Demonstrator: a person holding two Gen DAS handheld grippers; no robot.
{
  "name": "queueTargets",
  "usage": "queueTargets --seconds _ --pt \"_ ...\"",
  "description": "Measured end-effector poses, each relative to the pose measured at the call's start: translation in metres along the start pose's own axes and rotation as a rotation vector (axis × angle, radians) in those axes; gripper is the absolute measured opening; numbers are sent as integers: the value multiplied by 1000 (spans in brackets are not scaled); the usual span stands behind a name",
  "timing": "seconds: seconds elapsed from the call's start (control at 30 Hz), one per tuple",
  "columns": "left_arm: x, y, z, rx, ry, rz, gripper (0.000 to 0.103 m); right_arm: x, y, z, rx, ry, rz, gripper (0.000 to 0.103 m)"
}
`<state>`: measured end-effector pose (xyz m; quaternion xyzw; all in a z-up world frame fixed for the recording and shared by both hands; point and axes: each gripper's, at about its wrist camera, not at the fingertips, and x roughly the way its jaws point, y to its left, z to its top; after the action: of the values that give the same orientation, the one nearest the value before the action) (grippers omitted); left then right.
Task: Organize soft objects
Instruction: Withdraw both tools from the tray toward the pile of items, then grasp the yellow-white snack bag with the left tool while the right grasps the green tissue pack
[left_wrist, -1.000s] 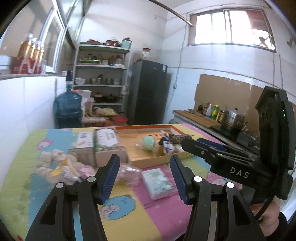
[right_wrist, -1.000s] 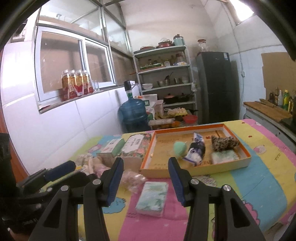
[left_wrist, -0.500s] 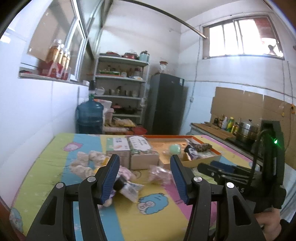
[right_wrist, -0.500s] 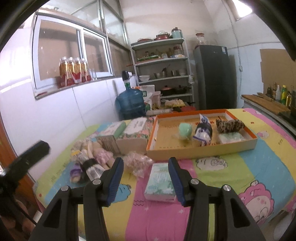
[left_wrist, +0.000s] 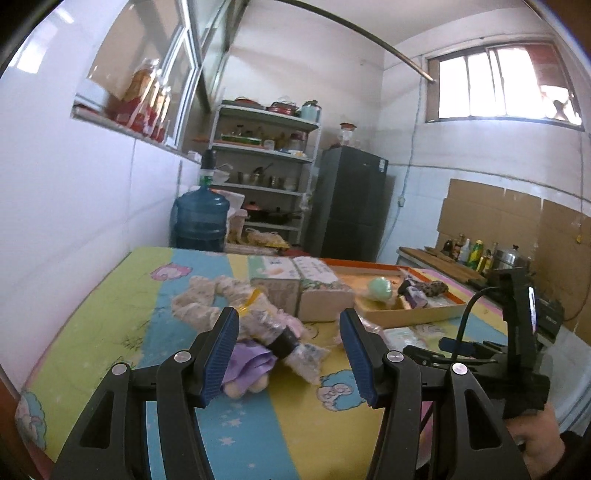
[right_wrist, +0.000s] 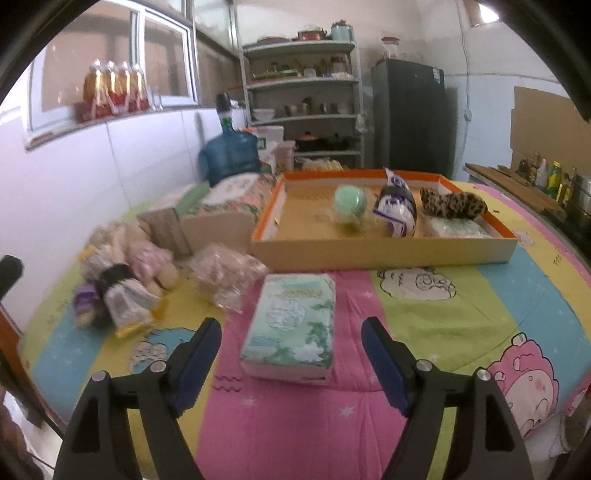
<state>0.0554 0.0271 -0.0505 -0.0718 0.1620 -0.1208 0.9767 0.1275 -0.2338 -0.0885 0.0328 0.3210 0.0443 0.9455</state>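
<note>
Since the earlier frames the right gripper (right_wrist: 291, 334) has dropped toward the table and its jaws have just been opening; they now stand wide apart, gripping nothing, with the green tissue pack (right_wrist: 291, 325) lying flat on the cartoon-print cloth (right_wrist: 461, 314) just ahead of and between the fingertips. The left gripper (left_wrist: 286, 341) has swung over to the plastic-wrapped plush doll (left_wrist: 258, 339), which lies just ahead of its spread, empty jaws, close to its left fingertip. Beyond the right gripper sits the orange-rimmed tray (right_wrist: 384, 251), holding a green ball (right_wrist: 349, 203), a wrapped bundle (right_wrist: 397, 210), a leopard-print piece (right_wrist: 452, 203) and another tissue pack (right_wrist: 454, 227).
</note>
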Motion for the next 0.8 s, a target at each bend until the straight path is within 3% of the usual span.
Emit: queueTargets --seconds 0.37,0.47,0.53,0.8 --pt "21 22 -19 -18 85 34 59 31 5 -4 -13 58 -44 77" --pt "28 25 -22 -30 100 41 59 33 4 -4 -9 51 -53 65" --pt "32 27 -25 -36 112 48 59 32 2 -3 -5 48 -52 51" --pt "46 27 -29 -39 144 67 59 24 -6 -9 32 1 -9 50"
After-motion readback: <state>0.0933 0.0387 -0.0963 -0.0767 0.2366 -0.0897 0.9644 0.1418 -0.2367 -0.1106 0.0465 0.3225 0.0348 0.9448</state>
